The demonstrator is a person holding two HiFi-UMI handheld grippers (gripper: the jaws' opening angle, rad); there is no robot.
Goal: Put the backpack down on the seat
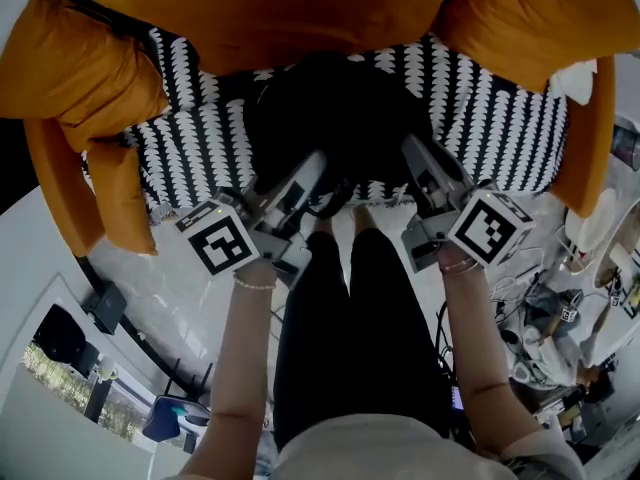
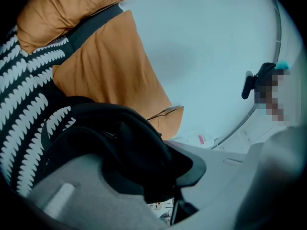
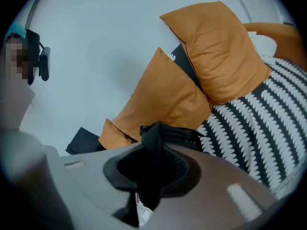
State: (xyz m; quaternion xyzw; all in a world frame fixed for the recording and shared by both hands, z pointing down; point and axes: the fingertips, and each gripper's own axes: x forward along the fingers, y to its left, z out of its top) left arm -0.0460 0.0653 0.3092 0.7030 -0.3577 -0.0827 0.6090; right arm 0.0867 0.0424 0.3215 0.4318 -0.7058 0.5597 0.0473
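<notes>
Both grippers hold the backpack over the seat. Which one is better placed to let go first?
Probably right. The right gripper pinches only a thin fold of the backpack, while the left gripper clamps thicker bulk over the patterned seat.

The backpack point(image 1: 330, 108) is plain black. The seat point(image 1: 190, 148) is black with rows of white, leaf-like marks. The cushions point(image 1: 80, 78) are orange, and one appears to be edged in dark piping. The left gripper point(image 1: 318, 166) and right gripper point(image 1: 416, 150) are grey with black pads and carry black-and-white square markers point(image 1: 218, 240). The trousers point(image 1: 360, 338) are black. The floor point(image 1: 180, 298) is pale grey-white.
</notes>
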